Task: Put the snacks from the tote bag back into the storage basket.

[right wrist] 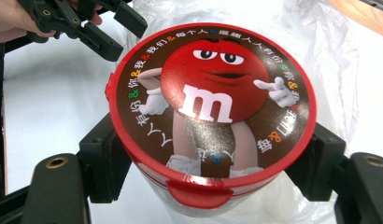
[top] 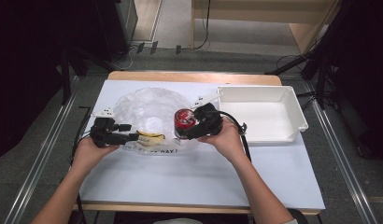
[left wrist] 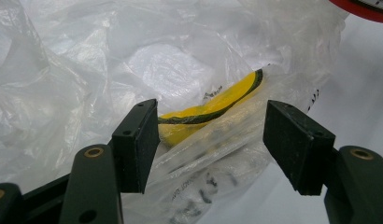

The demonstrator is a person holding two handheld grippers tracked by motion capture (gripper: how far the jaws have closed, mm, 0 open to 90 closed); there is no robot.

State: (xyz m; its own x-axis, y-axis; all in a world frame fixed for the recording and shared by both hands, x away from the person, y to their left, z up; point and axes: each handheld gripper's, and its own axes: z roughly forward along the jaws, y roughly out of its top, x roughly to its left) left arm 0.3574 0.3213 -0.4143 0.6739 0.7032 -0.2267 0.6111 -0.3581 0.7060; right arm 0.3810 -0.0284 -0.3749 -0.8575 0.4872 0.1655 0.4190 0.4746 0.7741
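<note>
A clear plastic bag (top: pixel 147 109) lies crumpled on the white table, with a yellow and black packet (left wrist: pixel 213 109) inside near its mouth. My left gripper (top: pixel 133 136) stands open at the bag's near edge, its jaws on either side of the bag film and the packet (top: pixel 150 135). My right gripper (top: pixel 187 133) is shut on a red candy tub (top: pixel 184 120) with a cartoon lid (right wrist: pixel 213 100), held at the bag's right side. In the right gripper view the left gripper (right wrist: pixel 110 28) shows at the top left.
A white tray (top: pixel 292 100) sits at the right of the table, touching nothing. The table's wooden far edge (top: pixel 194 76) runs behind the bag. Bare white table (top: pixel 189 177) lies in front of both hands.
</note>
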